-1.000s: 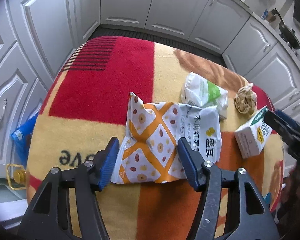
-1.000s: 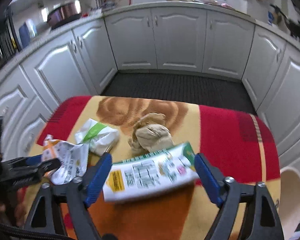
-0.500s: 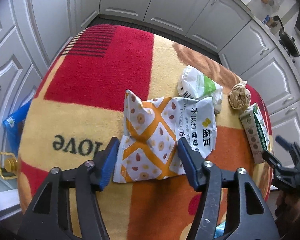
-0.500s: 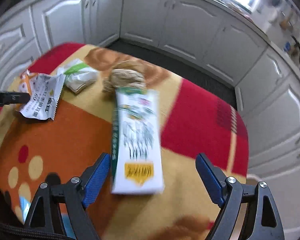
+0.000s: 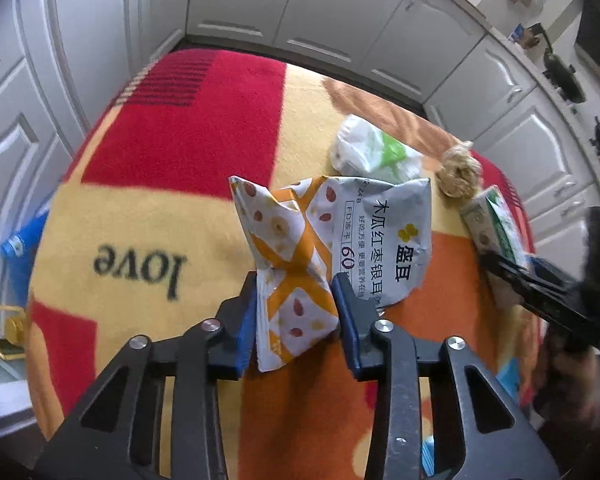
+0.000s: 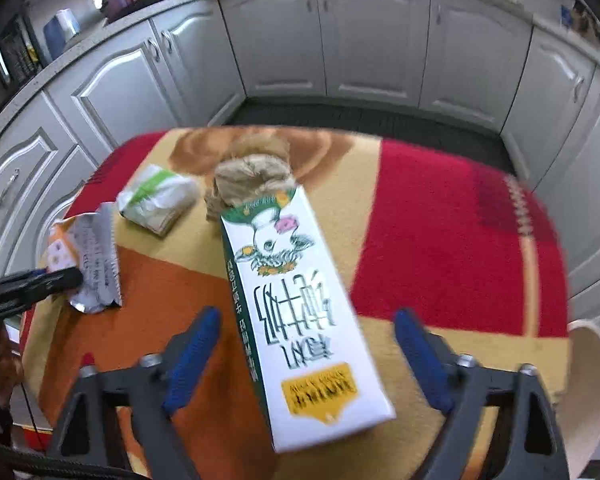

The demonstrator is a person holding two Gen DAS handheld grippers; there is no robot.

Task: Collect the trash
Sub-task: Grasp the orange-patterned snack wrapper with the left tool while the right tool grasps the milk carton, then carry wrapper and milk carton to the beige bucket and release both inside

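Trash lies scattered on the blanket-covered counter (image 5: pixel 148 208), and the milk carton (image 6: pixel 300 312) serves as the landmark. Furthest to the carton's left, the orange-and-white snack wrapper (image 5: pixel 324 248) sits crumpled with its near end pinched between the blue pads of the left tool (image 5: pixel 296 300), whose jaws have just been closing onto it. Nearer the carton and behind the wrapper rests a white and green packet (image 6: pixel 158 200). Touching the carton's far end is a crumpled brown paper ball (image 6: pixel 252 178). The carton itself lies flat, lengthwise between the fingers of the right tool (image 6: pixel 306 340); those jaws have just been closing but stand spread, clear of both its sides. Right of the carton, a cream bin rim (image 6: pixel 592 376) shows at the counter's edge.
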